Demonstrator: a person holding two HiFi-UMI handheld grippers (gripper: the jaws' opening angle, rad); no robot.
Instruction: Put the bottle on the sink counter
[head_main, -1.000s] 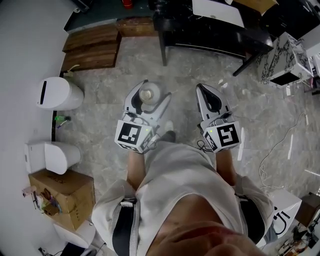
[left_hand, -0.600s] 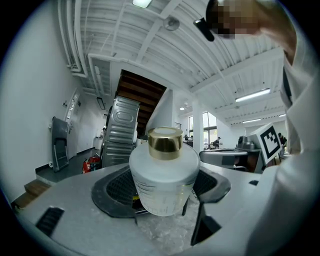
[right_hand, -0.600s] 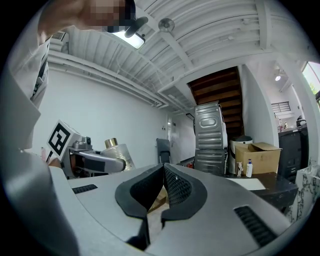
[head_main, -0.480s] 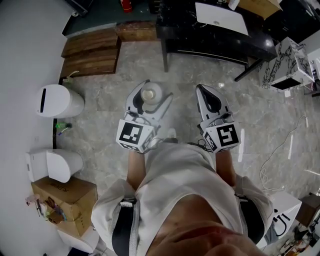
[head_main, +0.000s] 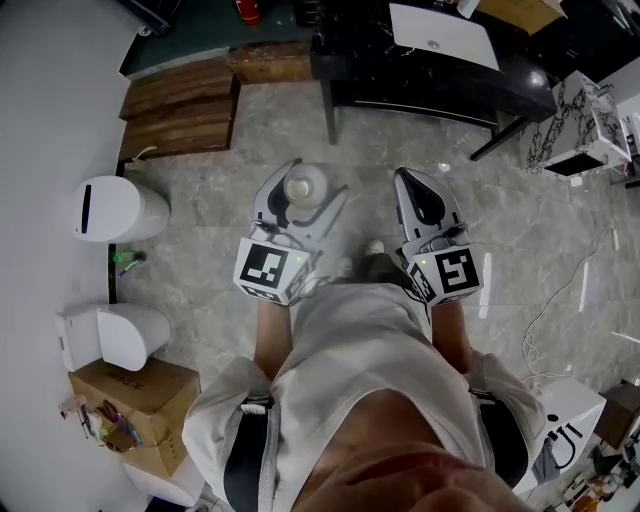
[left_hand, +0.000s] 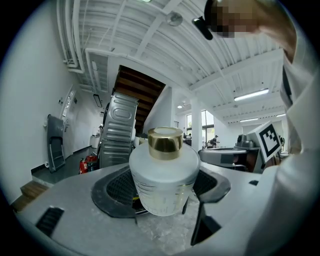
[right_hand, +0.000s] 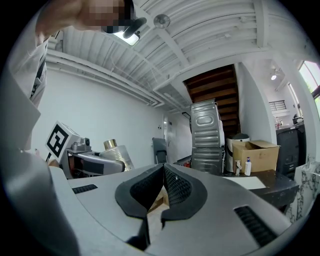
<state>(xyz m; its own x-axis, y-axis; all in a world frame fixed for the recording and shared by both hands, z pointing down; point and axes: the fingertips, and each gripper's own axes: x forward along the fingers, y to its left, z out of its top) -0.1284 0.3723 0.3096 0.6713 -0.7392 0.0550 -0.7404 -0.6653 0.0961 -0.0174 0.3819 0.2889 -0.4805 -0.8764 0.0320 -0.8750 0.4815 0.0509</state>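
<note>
1. The bottle (left_hand: 164, 176) is squat and frosted white with a gold cap, and it stands upright.
2. Both grippers are held side by side before the person's body, pointing forward over the floor (head_main: 530, 220).
3. The left gripper (head_main: 300, 188) clamps the bottle's body. The right gripper (right_hand: 162, 170) is closed on nothing. The dark tabletop (head_main: 400, 75) lies well ahead.

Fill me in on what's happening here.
A person stands on a tiled floor with a gripper in each hand. The left gripper is shut on a white bottle with a gold cap, held upright. The right gripper is shut and empty. The dark sink counter lies ahead, some way off, so the bottle is not yet on it.
</note>
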